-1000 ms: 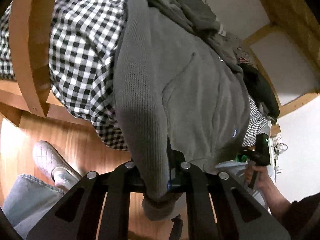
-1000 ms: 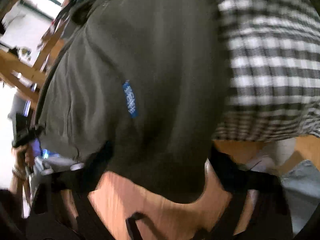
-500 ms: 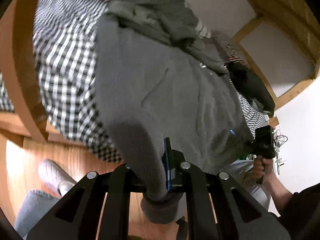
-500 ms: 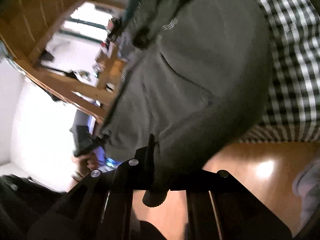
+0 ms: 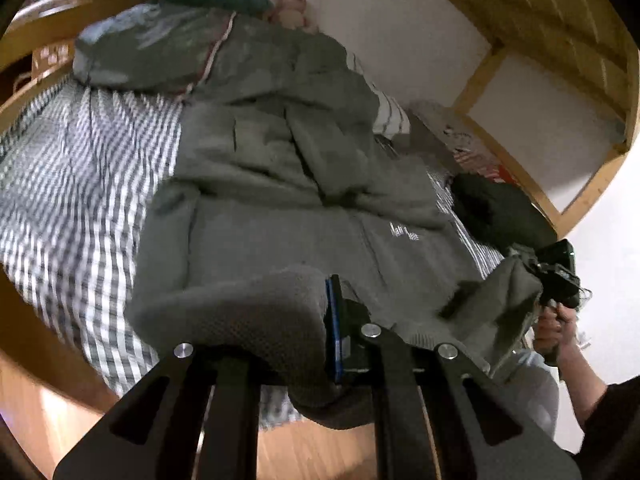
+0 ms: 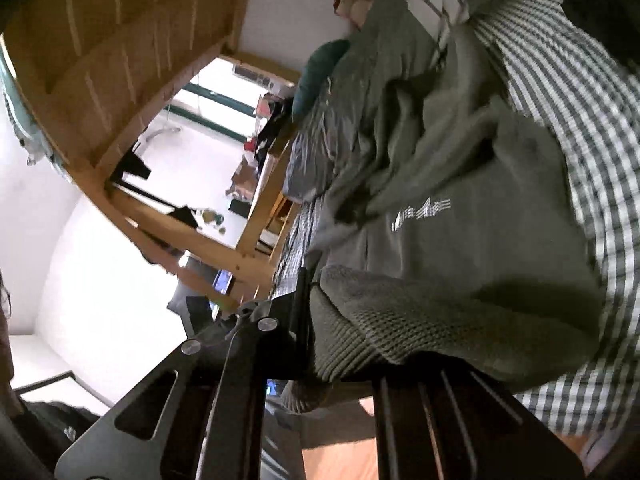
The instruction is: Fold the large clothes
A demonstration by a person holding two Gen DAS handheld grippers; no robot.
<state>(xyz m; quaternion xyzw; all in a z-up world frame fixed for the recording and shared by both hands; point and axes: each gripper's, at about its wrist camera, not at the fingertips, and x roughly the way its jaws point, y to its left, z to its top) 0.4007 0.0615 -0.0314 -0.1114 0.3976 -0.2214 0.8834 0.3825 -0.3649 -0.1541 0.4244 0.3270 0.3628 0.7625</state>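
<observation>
A large grey sweatshirt [image 5: 280, 216] lies spread on the black-and-white checked bedcover [image 5: 80, 184], with white lettering on its chest. My left gripper [image 5: 316, 332] is shut on the ribbed hem at one bottom corner, held just off the bed's edge. My right gripper [image 6: 332, 332] is shut on the other ribbed hem corner of the sweatshirt [image 6: 460, 240]. The right gripper also shows in the left wrist view [image 5: 556, 276], in a hand at the right, gripping the cloth. The hem is lifted and folds over toward the chest.
More grey clothing [image 5: 168, 56] is piled at the far side of the bed, and a dark garment [image 5: 500, 208] lies at the right. A wooden bunk frame [image 5: 520, 80] runs overhead. Wooden floor [image 5: 312, 448] is below. Desk clutter stands beyond the post [image 6: 256, 216].
Both grippers have risen and swung forward over the bed with the hem in them. The sweatshirt, earlier hanging over the bed's edge, now lies mostly on the bed.
</observation>
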